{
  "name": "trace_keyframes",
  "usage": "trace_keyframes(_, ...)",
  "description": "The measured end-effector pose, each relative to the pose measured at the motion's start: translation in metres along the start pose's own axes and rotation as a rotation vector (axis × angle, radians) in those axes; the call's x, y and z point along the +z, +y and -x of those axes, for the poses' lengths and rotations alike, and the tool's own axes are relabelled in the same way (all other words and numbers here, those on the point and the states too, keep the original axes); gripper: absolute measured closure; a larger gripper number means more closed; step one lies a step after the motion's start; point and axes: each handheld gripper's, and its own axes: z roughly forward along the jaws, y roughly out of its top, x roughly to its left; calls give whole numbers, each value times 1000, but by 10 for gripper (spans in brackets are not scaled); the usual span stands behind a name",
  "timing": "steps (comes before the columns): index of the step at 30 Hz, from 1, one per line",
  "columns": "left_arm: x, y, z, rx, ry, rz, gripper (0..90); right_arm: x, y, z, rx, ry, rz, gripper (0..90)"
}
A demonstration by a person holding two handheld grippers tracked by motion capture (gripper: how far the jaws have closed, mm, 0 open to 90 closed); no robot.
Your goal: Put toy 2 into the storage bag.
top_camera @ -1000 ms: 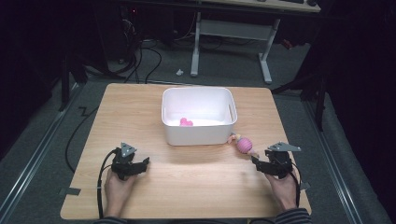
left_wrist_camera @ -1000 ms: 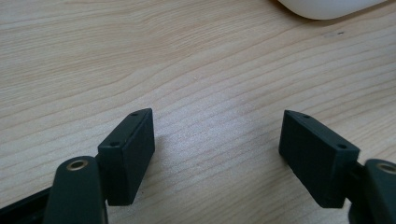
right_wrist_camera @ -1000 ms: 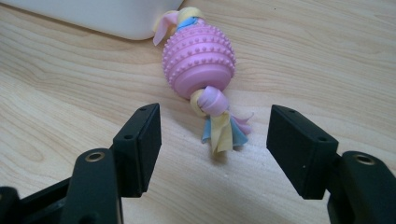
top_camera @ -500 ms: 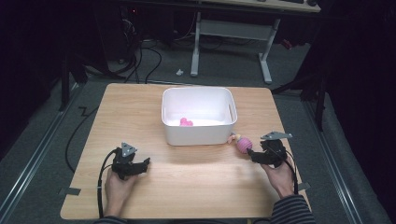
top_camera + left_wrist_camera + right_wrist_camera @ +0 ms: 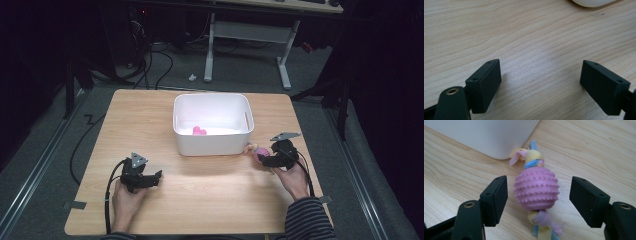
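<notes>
A pink ribbed ball toy [image 5: 536, 188] with knotted pastel cloth at both ends lies on the wooden table [image 5: 210, 200], touching the right front corner of a white bin [image 5: 212, 97]. My right gripper [image 5: 540, 195] straddles the ball. Its jaws have just been opening, and there is a gap between each pad and the ball. From above, the toy [image 5: 256, 151] lies just left of the right gripper [image 5: 262, 159]. My left gripper [image 5: 156, 177] rests near the table's front left. Its jaws have just been opening, with only bare wood between them in the left gripper view [image 5: 540, 82].
A small pink object [image 5: 199, 131] lies inside the bin. The bin's rounded bottom corner [image 5: 591, 2] is at the top of the left gripper view, and its wall [image 5: 486, 137] stands just behind the toy. Dark floor with cables and a desk frame [image 5: 250, 35] surround the table.
The right hand has moved left and forward to the toy, so the ball now sits between its jaws. The left hand has stayed in place.
</notes>
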Motion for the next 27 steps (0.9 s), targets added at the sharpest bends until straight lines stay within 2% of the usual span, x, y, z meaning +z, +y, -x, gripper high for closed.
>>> trace_keyframes(5,0,0,0,-2,1,3,176,14,1,-2,-1,7,-43,273)
trace_keyframes(15,0,0,0,-3,1,3,178,29,8,-4,-7,-1,-97,251)
trace_keyframes(20,0,0,0,-3,1,3,178,38,11,-4,-10,-12,-138,257)
trace_keyframes(27,0,0,0,-3,1,3,178,44,9,-2,-7,-14,-178,316)
